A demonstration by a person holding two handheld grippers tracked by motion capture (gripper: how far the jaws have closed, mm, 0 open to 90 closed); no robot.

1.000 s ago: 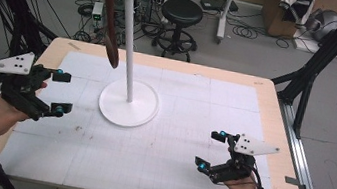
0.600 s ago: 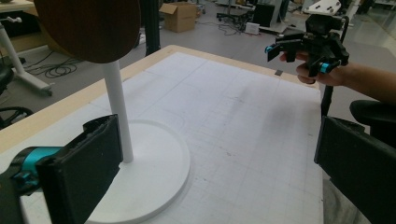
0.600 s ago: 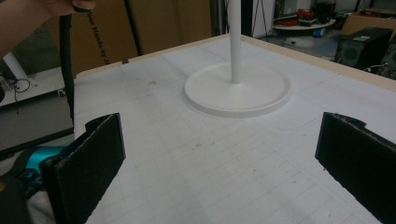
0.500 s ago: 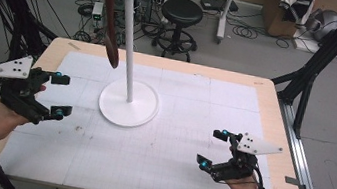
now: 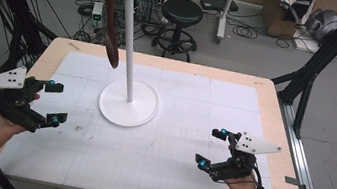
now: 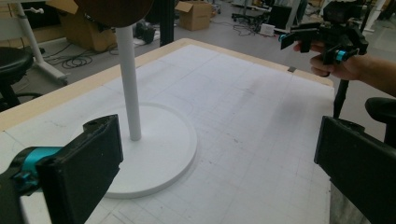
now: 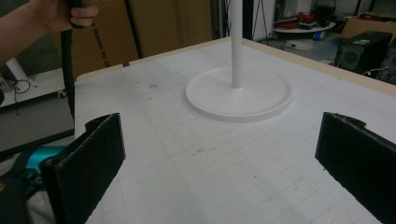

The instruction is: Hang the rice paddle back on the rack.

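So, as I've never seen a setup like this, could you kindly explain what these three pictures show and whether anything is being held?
There is no robot here: a person holds a two-jaw hand gripper in each hand. The high view looks down on the table, with the left gripper and the right gripper both open and empty. The other two pictures come from cameras riding on each gripper, looking out between its own black jaws. On the white gridded mat stands a white hanger stand with a round base; a dark brown spoon-like utensil hangs from its top hooks.
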